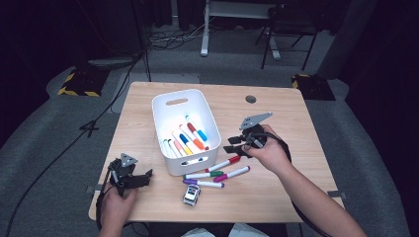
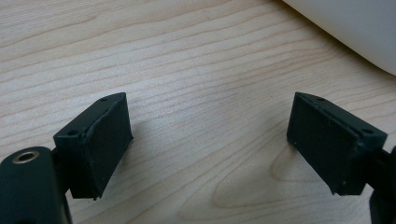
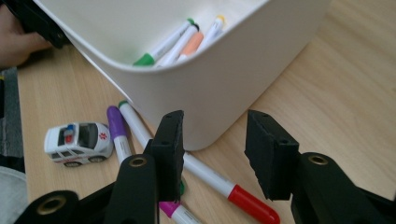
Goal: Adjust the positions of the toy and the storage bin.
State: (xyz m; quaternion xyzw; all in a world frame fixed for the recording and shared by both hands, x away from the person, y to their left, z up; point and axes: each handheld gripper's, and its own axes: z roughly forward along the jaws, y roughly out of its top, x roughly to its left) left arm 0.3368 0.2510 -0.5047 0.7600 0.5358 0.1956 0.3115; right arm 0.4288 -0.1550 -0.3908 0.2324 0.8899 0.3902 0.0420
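Note:
A white bin [image 1: 190,167] stands mid-table with several markers lying in it. Just in front of it on the wood lie a red-capped marker [image 1: 225,163], a green one [image 1: 203,175], a magenta one [image 1: 232,174] and a purple one [image 1: 202,183]. My right gripper [image 1: 231,145] hovers by the bin's near right corner, open. In the right gripper view its jaws [image 3: 215,135] straddle empty air above the red-capped marker [image 3: 224,184], with the bin wall [image 3: 196,84] behind. My left gripper [image 1: 147,177] rests at the near left, open over bare wood [image 2: 210,135].
A small white toy ambulance [image 1: 191,194] sits near the front edge, beside the purple marker [image 3: 117,130]. The bin's corner [image 2: 355,28] is at the upper right of the left gripper view. A round hole [image 1: 251,98] marks the table's far side.

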